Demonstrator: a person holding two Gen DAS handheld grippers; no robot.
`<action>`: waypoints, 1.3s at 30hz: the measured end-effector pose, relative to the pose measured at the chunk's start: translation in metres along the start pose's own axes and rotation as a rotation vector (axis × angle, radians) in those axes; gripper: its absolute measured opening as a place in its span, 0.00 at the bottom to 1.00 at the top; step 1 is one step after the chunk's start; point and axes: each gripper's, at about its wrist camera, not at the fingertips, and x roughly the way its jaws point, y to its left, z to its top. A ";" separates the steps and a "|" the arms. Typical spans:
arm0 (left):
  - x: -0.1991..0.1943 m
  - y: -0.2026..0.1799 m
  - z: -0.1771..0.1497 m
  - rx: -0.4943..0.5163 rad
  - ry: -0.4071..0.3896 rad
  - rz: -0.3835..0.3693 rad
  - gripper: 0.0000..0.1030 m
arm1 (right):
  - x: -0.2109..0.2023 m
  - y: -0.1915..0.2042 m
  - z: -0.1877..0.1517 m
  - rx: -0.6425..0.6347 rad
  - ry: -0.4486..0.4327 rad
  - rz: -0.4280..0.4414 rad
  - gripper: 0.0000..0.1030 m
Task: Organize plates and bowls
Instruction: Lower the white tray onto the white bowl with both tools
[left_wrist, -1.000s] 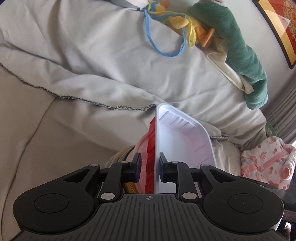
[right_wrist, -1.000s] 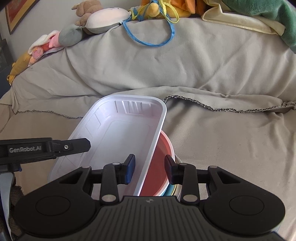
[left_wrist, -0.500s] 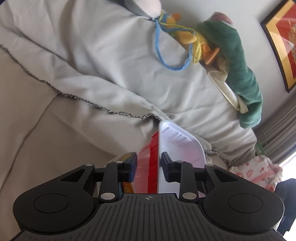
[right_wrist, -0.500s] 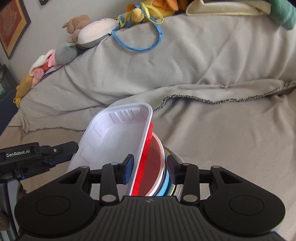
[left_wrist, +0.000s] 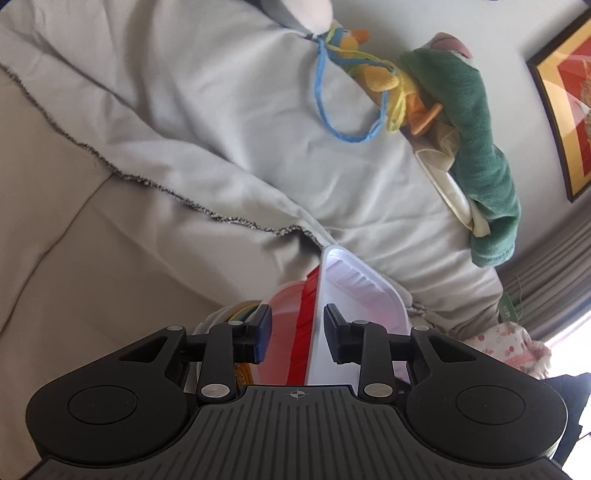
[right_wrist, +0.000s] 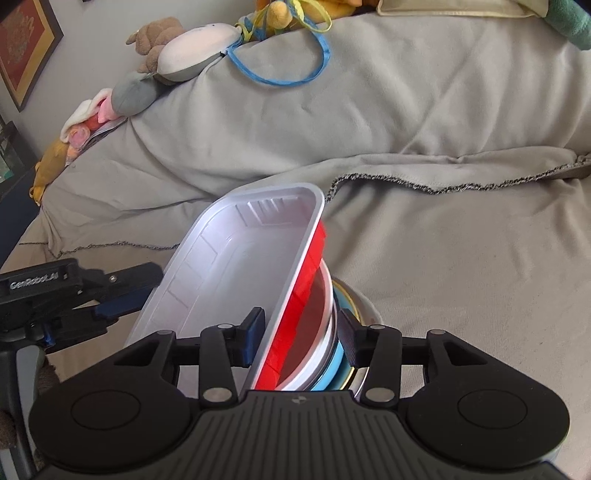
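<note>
A stack of dishes is held up over the grey-covered sofa, with a white rectangular tray (right_wrist: 236, 266) whose outside is red, a red-tinted bowl (right_wrist: 314, 317) and blue and yellow plates (right_wrist: 341, 354) behind it. My right gripper (right_wrist: 301, 339) is shut on the whole stack, fingers on each side. My left gripper (left_wrist: 297, 332) straddles the tray's rim (left_wrist: 314, 314) and the red bowl (left_wrist: 284, 321) with gaps on both sides, so it is open. The left gripper shows at the left of the right wrist view (right_wrist: 122, 295).
A grey throw covers the sofa (right_wrist: 443, 277). Plush toys (right_wrist: 192, 48) and a blue cord (right_wrist: 280, 74) lie along the backrest. A green cloth (left_wrist: 480, 147) hangs at the right end. A framed picture (left_wrist: 565, 92) hangs on the wall.
The stack has tipped from lying nearly flat to standing on edge, and both grippers have lifted. My left gripper's jaws have widened and let go of the tray rim.
</note>
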 end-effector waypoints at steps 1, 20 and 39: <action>-0.002 -0.002 0.000 0.016 -0.004 0.010 0.34 | -0.002 0.001 0.000 -0.008 -0.013 -0.010 0.43; -0.003 0.000 -0.007 -0.017 0.028 -0.040 0.28 | 0.009 0.019 0.014 -0.064 -0.021 -0.007 0.28; 0.016 -0.018 -0.011 0.054 0.064 -0.009 0.27 | 0.011 0.023 0.016 -0.083 -0.032 -0.056 0.29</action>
